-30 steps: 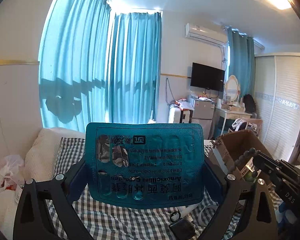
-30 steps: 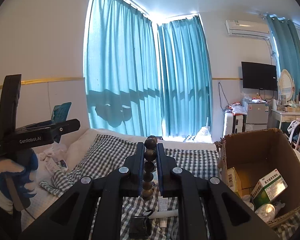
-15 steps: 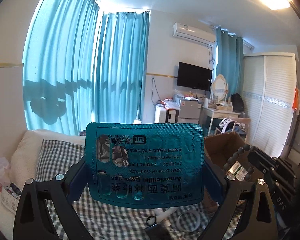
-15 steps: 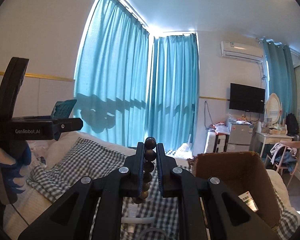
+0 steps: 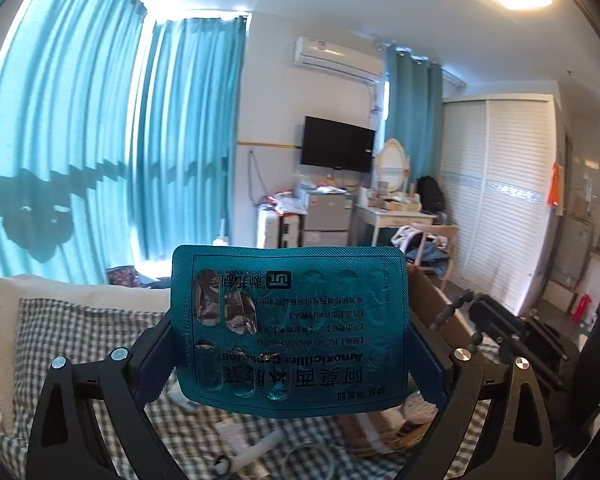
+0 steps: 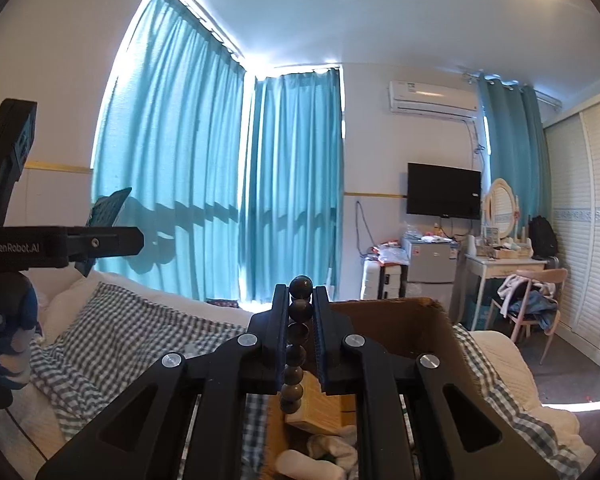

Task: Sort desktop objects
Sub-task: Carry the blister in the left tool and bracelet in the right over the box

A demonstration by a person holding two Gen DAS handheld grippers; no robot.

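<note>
My left gripper (image 5: 290, 344) is shut on a teal blister pack (image 5: 288, 312) of capsules, held upright with its printed foil back toward the camera. My right gripper (image 6: 300, 300) is shut on a string of dark round beads (image 6: 300, 312), which hangs down between the pads. The beads hang over the open cardboard box (image 6: 400, 320). In the left wrist view, the right gripper (image 5: 474, 312) and its beads (image 5: 454, 308) sit at the right, by the box (image 5: 432, 300). In the right wrist view, the left gripper (image 6: 136, 240) shows side-on at far left with the blister pack (image 6: 108, 208).
A gloved hand (image 6: 4, 340) holds the left gripper. The box stands on a bed with a checked cloth (image 6: 132, 340) and holds a small yellowish carton (image 6: 316, 404) and white items. Tubes and a cable (image 5: 260, 448) lie on the cloth. A desk and chair (image 6: 536, 300) stand beyond.
Both grippers have swung to the right, each keeping its hold. The cardboard box has come from the right side of the right wrist view to directly under the beads.
</note>
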